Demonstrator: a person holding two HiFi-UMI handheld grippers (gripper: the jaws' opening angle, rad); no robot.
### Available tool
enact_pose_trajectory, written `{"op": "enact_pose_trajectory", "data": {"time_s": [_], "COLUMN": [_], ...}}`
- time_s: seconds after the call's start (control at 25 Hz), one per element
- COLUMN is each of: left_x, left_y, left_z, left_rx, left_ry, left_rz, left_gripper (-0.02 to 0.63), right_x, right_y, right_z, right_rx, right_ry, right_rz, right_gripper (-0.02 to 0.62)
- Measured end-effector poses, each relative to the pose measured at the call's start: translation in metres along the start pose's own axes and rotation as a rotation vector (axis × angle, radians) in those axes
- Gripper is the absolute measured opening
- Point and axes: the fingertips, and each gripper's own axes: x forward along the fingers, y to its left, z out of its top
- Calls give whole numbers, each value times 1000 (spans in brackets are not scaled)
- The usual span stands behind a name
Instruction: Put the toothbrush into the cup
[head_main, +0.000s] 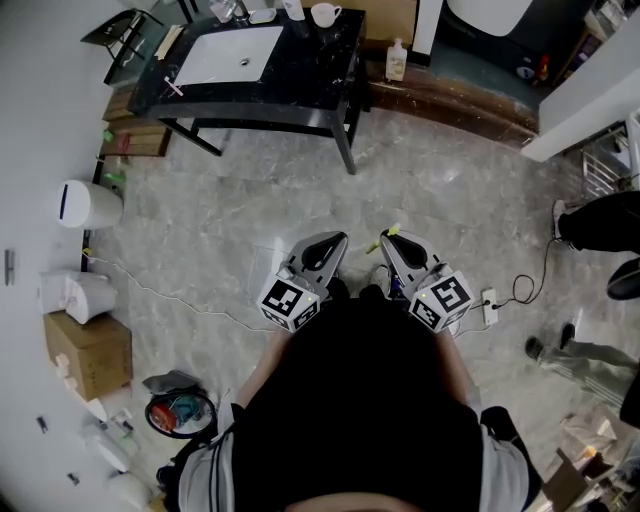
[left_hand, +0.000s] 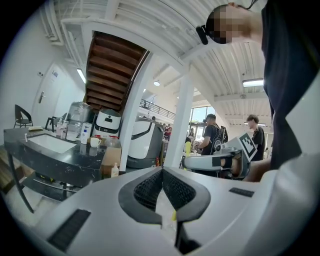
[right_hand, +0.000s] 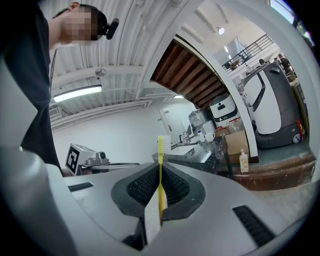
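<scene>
The person's dark torso (head_main: 355, 400) fills the foreground, with both grippers held just ahead of it, side by side over the marbled floor (head_main: 450, 190).

Left gripper (left_hand: 162, 171): jaws clenched, ribbed pads meeting at the tip with nothing gripped there.

Right gripper (right_hand: 160, 169): jaws clamped on the yellow toothbrush (right_hand: 161, 187). The handle is pinched between the pads. Its long axis runs along the jaws, and the white bristled head juts out past their tips, away from the person. In the head view the projecting end points towards the black table (head_main: 330, 70).

Low at the person's left, a round dark tub (head_main: 180, 412) holds red and teal items, too small to identify. A cardboard box (head_main: 92, 350) and a white lidded bin (head_main: 85, 203) stand along the wall beyond it.

Farther off, a soap bottle (head_main: 397, 60) stands on a wooden step beside the table. The table carries a white rectangular sink (head_main: 232, 55).

The white cup (head_main: 324, 14) stands upright on the tabletop to the right of the sink, well apart from the toothbrush. Its contents cannot be made out.
</scene>
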Motion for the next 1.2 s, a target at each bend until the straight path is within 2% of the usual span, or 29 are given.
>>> {"op": "enact_pose_trajectory", "data": {"time_s": [0.32, 0.52, 0.84, 0.96, 1.2], "left_x": [24, 28, 50, 55, 50], "left_y": [-13, 4, 62, 90, 150], "left_z": [2, 4, 11, 22, 38], "left_rx": [-1, -11, -23, -15, -8], "left_ry": [9, -1, -15, -30, -54], "left_rz": [15, 23, -1, -14, -26], "left_gripper": [9, 9, 9, 9, 9], "right_x": [-16, -4, 42, 71, 144], "right_y": [-28, -35, -50, -52, -46], "right_z": [6, 6, 24, 34, 46], "right_rx": [15, 18, -13, -22, -51], "right_ry": [-13, 3, 20, 29, 38], "right_rz": [1, -4, -23, -32, 8], "right_gripper": [23, 23, 23, 23, 23]}}
